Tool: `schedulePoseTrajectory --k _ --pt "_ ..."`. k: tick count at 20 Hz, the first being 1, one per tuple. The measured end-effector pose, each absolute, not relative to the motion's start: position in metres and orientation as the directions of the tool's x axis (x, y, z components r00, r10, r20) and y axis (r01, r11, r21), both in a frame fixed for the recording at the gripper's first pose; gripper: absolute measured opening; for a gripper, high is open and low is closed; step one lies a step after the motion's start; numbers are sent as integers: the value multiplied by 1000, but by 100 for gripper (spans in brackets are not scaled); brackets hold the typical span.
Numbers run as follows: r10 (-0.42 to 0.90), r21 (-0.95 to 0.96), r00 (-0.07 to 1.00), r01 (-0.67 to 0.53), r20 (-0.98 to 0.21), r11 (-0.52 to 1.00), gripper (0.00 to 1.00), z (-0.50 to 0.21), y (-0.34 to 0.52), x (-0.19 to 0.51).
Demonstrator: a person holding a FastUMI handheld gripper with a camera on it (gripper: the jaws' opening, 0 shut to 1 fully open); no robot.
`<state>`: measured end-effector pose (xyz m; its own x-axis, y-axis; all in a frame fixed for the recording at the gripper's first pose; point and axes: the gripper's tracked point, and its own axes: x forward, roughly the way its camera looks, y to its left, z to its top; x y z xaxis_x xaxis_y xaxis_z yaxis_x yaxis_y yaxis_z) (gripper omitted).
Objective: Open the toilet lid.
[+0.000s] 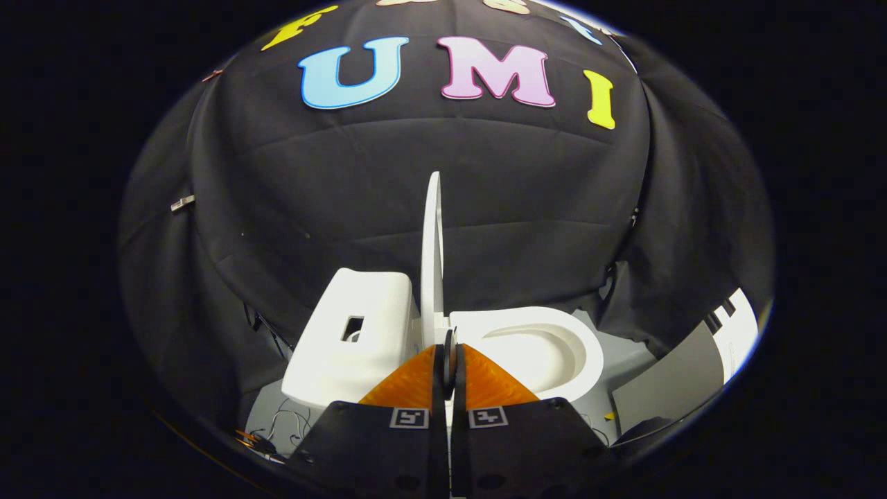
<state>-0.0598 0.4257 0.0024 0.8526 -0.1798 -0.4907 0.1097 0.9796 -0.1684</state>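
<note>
Lid point(432, 256) stands upright, edge-on, claw point(449, 346) closed at its base.

Black cloth wall point(388, 201) hangs creased in front of me, a small metal clip point(182, 202) pinned on its left side. Loose thin wires point(287, 421) lie on the pale grey floor point(624, 364). A flat grey board point(669, 384) leans at the right.
</note>
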Motion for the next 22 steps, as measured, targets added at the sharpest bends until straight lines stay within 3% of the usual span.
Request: schedulePoseTrajectory --k 6,12,14,16,22 --pt "-168 -174 863 95 -476 980 9 -6 455 -60" --pt "-93 -190 867 -2 -490 982 16 -19 484 -60" --pt "7 -95 843 -69 -537 993 57 -34 502 -63" --pt "-32 -132 842 -46 -538 990 99 -40 489 -57" --pt "-31 -162 856 -61 -515 985 98 -32 483 -53"
